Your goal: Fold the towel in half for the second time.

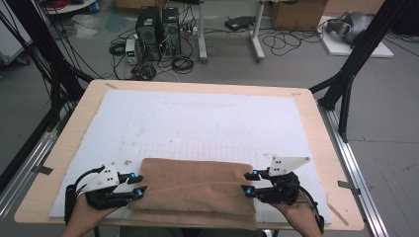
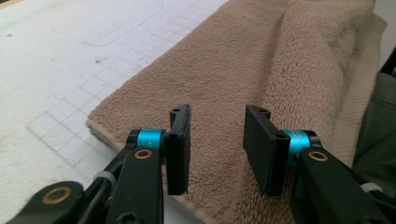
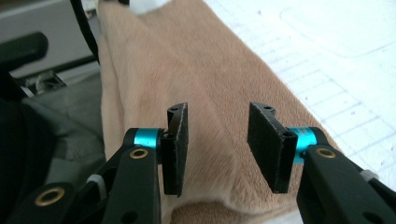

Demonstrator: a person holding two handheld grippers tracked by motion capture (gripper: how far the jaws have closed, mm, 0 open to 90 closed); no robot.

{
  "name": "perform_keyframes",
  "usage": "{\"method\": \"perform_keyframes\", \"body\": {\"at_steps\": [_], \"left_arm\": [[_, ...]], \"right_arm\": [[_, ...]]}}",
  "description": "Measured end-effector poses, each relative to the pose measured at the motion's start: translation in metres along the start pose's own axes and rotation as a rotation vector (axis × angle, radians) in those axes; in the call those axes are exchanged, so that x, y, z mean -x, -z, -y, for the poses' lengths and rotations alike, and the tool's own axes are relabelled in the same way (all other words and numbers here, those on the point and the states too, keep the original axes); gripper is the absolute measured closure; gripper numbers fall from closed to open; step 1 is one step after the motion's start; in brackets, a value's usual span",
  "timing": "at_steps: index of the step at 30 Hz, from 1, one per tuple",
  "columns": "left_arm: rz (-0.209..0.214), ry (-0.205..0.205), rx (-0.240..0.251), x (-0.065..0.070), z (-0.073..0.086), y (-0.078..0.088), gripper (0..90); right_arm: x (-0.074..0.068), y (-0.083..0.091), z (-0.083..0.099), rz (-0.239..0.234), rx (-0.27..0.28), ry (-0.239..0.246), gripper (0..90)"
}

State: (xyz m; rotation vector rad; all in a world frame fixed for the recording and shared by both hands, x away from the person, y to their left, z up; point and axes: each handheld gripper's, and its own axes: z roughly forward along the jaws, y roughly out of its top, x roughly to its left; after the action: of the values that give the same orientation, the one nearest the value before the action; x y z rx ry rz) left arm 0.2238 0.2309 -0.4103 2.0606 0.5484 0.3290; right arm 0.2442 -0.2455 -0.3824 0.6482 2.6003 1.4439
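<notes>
A folded tan towel (image 1: 197,185) lies along the near edge of the white board (image 1: 207,113), its long side running left to right. My left gripper (image 1: 141,184) hovers at the towel's left end, jaws apart and pointing right. In the left gripper view, the towel (image 2: 224,70) stretches away under the gap of that gripper (image 2: 217,140), and nothing is pinched. My right gripper (image 1: 247,181) sits at the towel's right end, pointing left, jaws apart. Seen from the right gripper view, the towel (image 3: 187,70) lies below that gripper (image 3: 217,140), with no cloth pressed between the pads.
The white board has a faint grid and an outline drawn on it and rests on a wooden table (image 1: 316,128). Black frame posts (image 1: 353,64) stand at both sides. Computer towers (image 1: 158,32) and cables sit on the floor beyond the table.
</notes>
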Motion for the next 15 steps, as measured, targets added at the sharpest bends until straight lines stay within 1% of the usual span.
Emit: {"method": "perform_keyframes", "body": {"at_steps": [2, 3, 4, 6, 8, 10, 11, 12, 13, 15], "left_arm": [[0.019, -0.017, -0.008, 0.004, 0.000, -0.002, 62.2], [0.021, -0.033, -0.020, 0.006, -0.001, -0.003, 62.1], [0.021, -0.040, -0.024, 0.007, -0.001, -0.004, 62.1], [0.012, -0.042, -0.020, 0.006, -0.002, -0.004, 62.1], [-0.003, -0.027, -0.010, 0.001, -0.004, -0.003, 61.8], [-0.022, -0.022, -0.009, -0.005, -0.004, -0.005, 61.6], [-0.030, -0.018, -0.013, -0.008, -0.005, -0.007, 61.4], [-0.041, -0.015, -0.019, -0.012, -0.004, -0.009, 61.0], [-0.048, -0.012, -0.020, -0.015, -0.004, -0.011, 60.6], [-0.058, 0.002, -0.021, -0.022, -0.002, -0.017, 60.5]], "right_arm": [[0.000, 0.001, -0.002, -0.002, 0.010, 0.000, 57.9], [0.000, 0.001, -0.002, 0.003, 0.009, 0.001, 57.8], [0.001, 0.001, -0.002, 0.009, 0.003, 0.007, 57.6], [0.001, -0.003, -0.001, 0.017, -0.016, 0.006, 57.3], [0.003, -0.007, 0.002, 0.036, -0.036, -0.002, 56.6], [0.006, -0.011, 0.005, 0.056, -0.060, 0.002, 56.4], [0.008, -0.013, 0.008, 0.066, -0.069, 0.005, 56.4], [0.011, -0.014, 0.010, 0.071, -0.079, -0.007, 56.3], [0.013, -0.015, 0.012, 0.077, -0.085, -0.007, 56.0], [0.017, -0.017, 0.016, 0.100, -0.102, 0.000, 55.9]]}}
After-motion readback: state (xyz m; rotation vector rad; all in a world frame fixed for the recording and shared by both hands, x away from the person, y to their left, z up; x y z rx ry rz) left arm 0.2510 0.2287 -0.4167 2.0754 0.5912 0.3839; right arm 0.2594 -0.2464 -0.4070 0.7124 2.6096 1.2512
